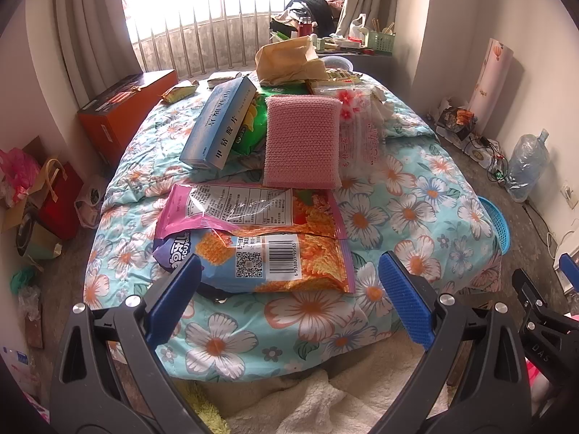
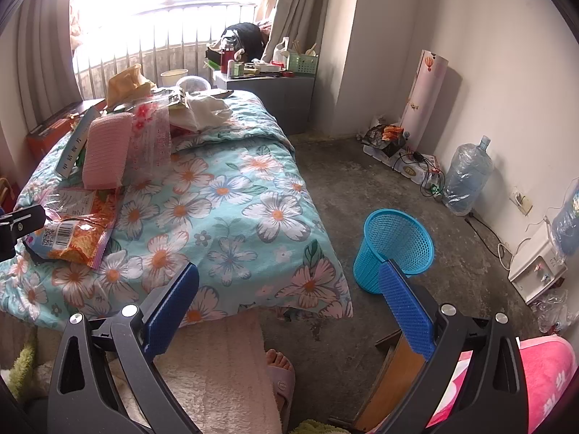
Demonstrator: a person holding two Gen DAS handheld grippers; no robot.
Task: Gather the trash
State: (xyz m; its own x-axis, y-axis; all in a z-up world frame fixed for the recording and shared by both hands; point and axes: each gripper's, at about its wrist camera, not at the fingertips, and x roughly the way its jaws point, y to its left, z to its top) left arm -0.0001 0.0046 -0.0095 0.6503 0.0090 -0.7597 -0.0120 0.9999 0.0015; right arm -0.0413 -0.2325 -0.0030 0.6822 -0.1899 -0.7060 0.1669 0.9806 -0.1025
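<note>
Nearest trash: the snack bag (image 1: 260, 246) lies flat on the floral quilt (image 1: 416, 195), at the near end of the bed, straight ahead of the left gripper (image 1: 289, 289) and slightly to its left.
Bag's long axis: it runs roughly crosswise to the left gripper's fingers, barcode edge toward the camera; the bag looks thin and crinkly, so a pinch on the near edge seems the likelier hold.
Nearer hand: the left one. In the right wrist view the same bag (image 2: 72, 231) sits far off to the left, well apart from the right gripper (image 2: 289, 289).
Left gripper: jaws spread wide, nothing between the blue pads; the left pad overlaps the bag's lower left corner in the picture, but whether it touches cannot be told.
Right gripper: also spread wide and empty, pointing over the bed's near corner and the floor.
Bin: the blue basket (image 2: 396, 249) stands upright on the bare floor just beside the bed's right side, nearer the right gripper than the left; in the left wrist view only its rim (image 1: 499, 224) peeks past the quilt.
Other clutter: a blue box (image 1: 220, 123), a pink sponge (image 1: 302, 141) and a clear floral bag (image 1: 358, 126) lie further up the bed, beyond the snack bag.
Judgement: the first pickup has not yet begun.
</note>
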